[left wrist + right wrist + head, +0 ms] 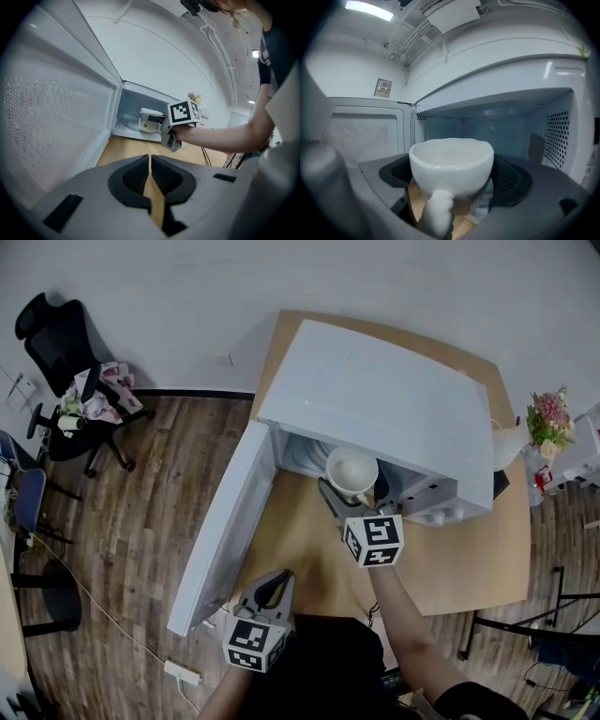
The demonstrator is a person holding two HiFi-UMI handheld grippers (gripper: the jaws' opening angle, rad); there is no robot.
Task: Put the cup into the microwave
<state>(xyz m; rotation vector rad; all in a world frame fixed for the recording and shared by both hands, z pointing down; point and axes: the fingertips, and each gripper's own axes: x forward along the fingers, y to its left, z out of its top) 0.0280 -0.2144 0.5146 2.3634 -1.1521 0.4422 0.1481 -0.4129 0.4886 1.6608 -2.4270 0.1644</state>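
Right gripper [349, 495] clamped on cup [352, 472], at microwave [384, 395] opening

cup [452, 164] handle: cut by bottom edge | microwave [384, 399] cavity: mostly hidden

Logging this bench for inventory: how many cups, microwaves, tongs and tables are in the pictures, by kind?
cup: 1
microwave: 1
tongs: 2, left tongs and right tongs
table: 1
Total: 5
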